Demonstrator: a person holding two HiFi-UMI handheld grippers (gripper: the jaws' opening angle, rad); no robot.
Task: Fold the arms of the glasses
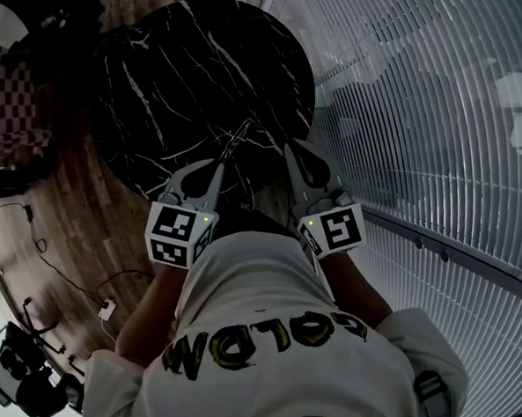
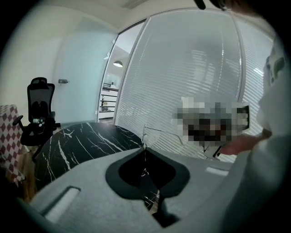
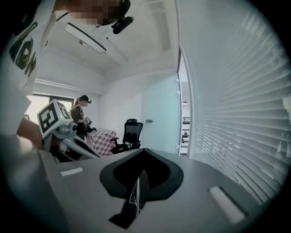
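– Over the near edge of the black marble table (image 1: 165, 86), what's the left gripper (image 1: 222, 161) got?

– Glasses (image 1: 239, 136). Thin wire frame, with the jaws pinched together on it. The frame sticks out past the tips toward the table's middle, held up off the top, not lying on it. Left gripper view agrees: the wire rises straight from the closed tips, then bends off sideways.

– Right gripper (image 1: 287, 149)?

– Same table edge, just beside the left one, on the side nearer the blinds (image 1: 431, 105). Jaws drawn in to a thin slit, nothing seen between them. It sits apart from the glasses, no contact from where I stand.

– Counts?

– One pair of glasses. Two grippers. One table. One black office chair (image 2: 38, 107), beyond the table's far side. Frame's too thin to tell how the arms sit.
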